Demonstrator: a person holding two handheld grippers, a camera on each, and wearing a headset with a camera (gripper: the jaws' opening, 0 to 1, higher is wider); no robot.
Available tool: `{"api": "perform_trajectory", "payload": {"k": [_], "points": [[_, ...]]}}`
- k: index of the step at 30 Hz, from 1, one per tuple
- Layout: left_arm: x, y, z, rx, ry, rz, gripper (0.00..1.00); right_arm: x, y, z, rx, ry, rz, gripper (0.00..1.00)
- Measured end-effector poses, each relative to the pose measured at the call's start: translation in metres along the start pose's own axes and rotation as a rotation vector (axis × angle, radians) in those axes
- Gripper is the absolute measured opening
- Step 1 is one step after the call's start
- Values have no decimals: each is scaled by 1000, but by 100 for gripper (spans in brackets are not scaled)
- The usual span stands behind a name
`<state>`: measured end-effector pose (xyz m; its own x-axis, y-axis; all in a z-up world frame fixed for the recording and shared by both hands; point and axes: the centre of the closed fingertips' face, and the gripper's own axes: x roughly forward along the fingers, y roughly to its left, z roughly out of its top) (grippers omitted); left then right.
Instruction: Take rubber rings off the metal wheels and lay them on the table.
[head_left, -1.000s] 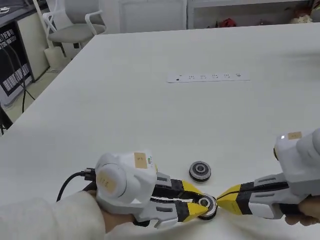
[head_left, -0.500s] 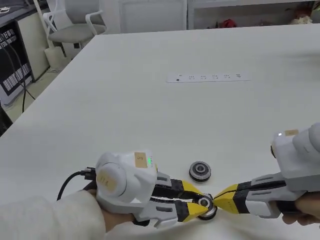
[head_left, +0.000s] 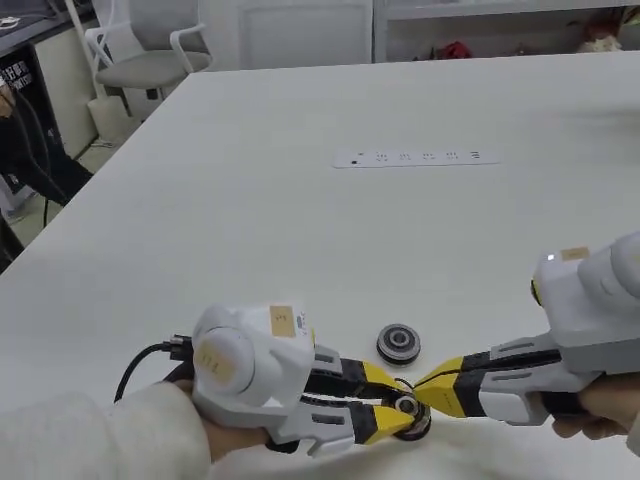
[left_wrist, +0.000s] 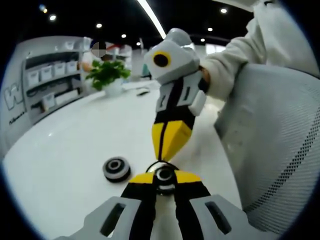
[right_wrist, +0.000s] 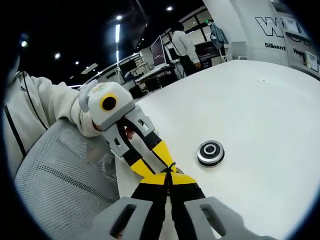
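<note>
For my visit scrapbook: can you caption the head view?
Left gripper clamps a metal wheel at the table while the right gripper pinches its rubber ring; a second wheel lies nearby.

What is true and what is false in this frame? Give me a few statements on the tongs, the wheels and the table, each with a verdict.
1. The left tongs are closed on a metal wheel. True.
2. A second wheel is stacked on the held one. False: it lies by itself on the table, apart from both tongs.
3. The right tongs are wide open above the table. False: they are closed, tips at the held wheel, seemingly pinching its rubber ring.
4. A white power strip lies farther back on the table. True.
</note>
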<state>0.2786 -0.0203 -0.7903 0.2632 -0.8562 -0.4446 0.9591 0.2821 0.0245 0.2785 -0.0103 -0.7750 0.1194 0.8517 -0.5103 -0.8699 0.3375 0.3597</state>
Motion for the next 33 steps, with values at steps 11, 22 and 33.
{"api": "perform_trajectory", "payload": {"k": [11,22,33], "points": [[-7,4,4,6,51,-6,18,-3,-9,-2,35,-7,-5,0],[-43,4,12,-77,49,3,47,-12,-10,0,50,-15,-5,0],[-106,14,17,-75,77,101,61,-42,-2,10,71,-38,-26,0]]}}
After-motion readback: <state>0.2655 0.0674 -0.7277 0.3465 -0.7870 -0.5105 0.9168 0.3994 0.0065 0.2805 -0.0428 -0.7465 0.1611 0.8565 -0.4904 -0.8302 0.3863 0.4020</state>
